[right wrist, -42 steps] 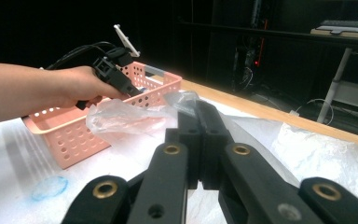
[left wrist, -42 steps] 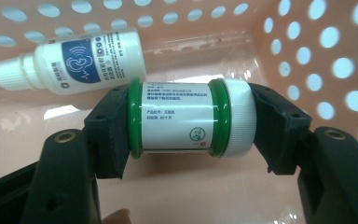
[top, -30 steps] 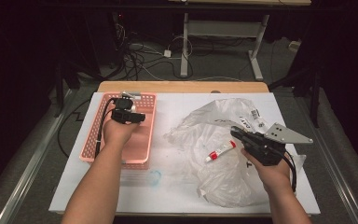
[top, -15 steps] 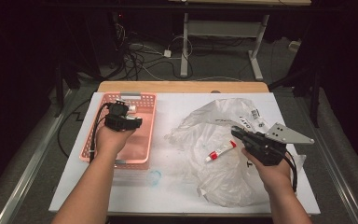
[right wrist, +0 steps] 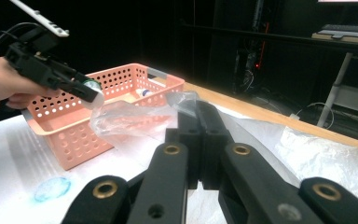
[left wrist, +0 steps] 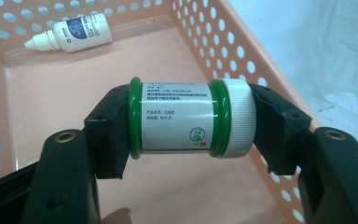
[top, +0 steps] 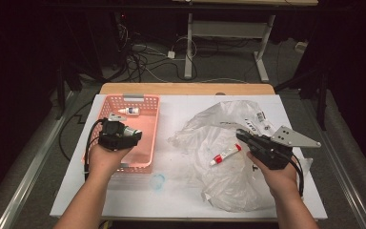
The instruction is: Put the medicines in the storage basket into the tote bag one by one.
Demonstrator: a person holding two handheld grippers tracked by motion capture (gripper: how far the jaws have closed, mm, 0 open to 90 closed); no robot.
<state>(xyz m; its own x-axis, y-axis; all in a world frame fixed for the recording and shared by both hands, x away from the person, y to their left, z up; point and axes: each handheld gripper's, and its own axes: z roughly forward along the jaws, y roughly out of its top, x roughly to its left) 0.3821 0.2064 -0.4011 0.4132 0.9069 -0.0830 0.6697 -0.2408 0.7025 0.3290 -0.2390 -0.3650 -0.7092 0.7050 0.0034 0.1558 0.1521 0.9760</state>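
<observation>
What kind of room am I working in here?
Probably a lab or recording workshop, not a home: a white-topped table on a bare floor, loose cables behind it, and a metal desk frame in the dark background.

Left hand-held gripper [top: 132, 135] raised, jaws clamped, right hand-held gripper [top: 242, 137] low, jaws pressed together, forearms apart

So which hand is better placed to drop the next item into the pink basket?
Left. The left gripper is shut on the green-ringed bottle and sits over the pink basket. The right gripper is pinching the plastic bag, away from the basket.
</observation>
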